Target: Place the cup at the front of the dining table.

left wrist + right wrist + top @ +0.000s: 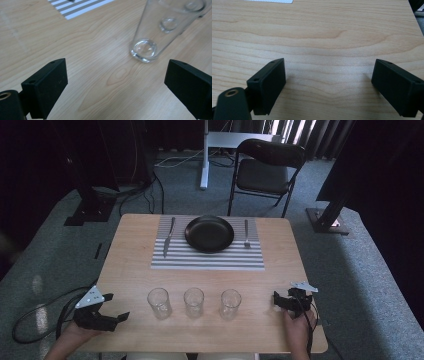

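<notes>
Three clear empty glasses stand in a row near the table's front: left glass (159, 303), middle glass (193, 301), right glass (230, 303). My left gripper (118, 306) rests open at the front left corner, pointing toward the left glass and well apart from it. In the left gripper view the gripper (116, 75) has its jaws wide apart, and the left glass (150, 32) stands ahead to the right, the other two showing through it. My right gripper (287, 296) sits open to the right of the right glass. In the right gripper view the gripper (328, 75) has bare wood between its jaws.
A striped placemat (207, 259) lies at the far middle of the wooden table (130, 265). On it are a black plate (209, 233), a knife (169, 236) to its left and a fork (246, 234) to its right. A folding chair (265, 170) stands beyond the table.
</notes>
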### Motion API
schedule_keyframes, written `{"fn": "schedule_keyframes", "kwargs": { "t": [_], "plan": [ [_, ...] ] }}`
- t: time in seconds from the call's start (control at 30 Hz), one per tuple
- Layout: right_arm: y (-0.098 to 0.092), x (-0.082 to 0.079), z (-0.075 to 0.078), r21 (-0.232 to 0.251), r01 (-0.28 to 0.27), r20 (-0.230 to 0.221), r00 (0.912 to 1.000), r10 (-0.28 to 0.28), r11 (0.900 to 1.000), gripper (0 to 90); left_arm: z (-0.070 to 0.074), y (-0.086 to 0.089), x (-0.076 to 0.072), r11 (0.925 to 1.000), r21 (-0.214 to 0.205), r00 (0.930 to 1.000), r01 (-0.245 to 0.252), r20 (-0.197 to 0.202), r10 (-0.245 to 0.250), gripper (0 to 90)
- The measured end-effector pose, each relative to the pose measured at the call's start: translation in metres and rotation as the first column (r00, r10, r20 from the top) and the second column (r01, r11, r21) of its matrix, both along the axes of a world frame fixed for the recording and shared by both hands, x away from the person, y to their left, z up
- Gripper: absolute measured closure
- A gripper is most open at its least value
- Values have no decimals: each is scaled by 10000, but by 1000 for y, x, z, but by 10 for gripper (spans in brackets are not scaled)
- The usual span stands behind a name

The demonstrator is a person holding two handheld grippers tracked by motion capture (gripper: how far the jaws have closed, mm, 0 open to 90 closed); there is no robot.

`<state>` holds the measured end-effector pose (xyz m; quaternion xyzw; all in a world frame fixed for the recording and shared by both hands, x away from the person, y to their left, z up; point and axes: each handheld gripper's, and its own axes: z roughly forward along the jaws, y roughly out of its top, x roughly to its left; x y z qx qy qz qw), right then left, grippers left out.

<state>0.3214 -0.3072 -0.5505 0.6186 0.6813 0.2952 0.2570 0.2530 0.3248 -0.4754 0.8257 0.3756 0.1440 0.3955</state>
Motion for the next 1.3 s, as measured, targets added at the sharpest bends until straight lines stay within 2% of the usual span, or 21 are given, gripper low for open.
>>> {"fn": "schedule_keyframes", "kwargs": {
  "t": [0.2, 0.43, 0.67, 0.73, 0.97, 1.07, 1.13, 1.3],
  "plan": [
    [0, 0, 0, -3, -3, 0, 10000, 3, 10000, 115, 8, -8, 1, 9992, -154, 9993, 367, -23, -367, 66],
    [0, 0, 0, -10, -9, 1, 10000, 9, 10000, 115, 18, -20, 2, 9966, -284, 9969, 777, 172, -772, 66],
    [0, 0, 0, -15, -13, 16, 10000, 13, 10000, 115, 26, -34, 6, 9909, -285, 9912, 1315, 167, -1311, 66],
    [0, 0, 0, -12, -13, 13, 10000, 13, 10000, 115, 28, -36, 6, 9884, -401, 9892, 1464, 163, -1459, 66],
    [0, 0, 0, -13, -14, 15, 10000, 14, 10000, 115, 35, -45, 9, 9847, -447, 9855, 1682, 310, -1669, 66],
    [0, 0, 0, -14, -14, 15, 10000, 14, 10000, 115, 35, -50, 9, 9829, -313, 9832, 1812, 301, -1803, 66],
    [0, 0, 0, -13, -14, 15, 10000, 14, 10000, 115, 35, -59, 11, 9798, -214, 9797, 1988, 299, -1981, 66],
    [0, 0, 0, -14, -15, 15, 10000, 15, 10000, 115, 39, -66, 13, 9748, -331, 9748, 2205, 425, -2191, 66]
  ]
}}
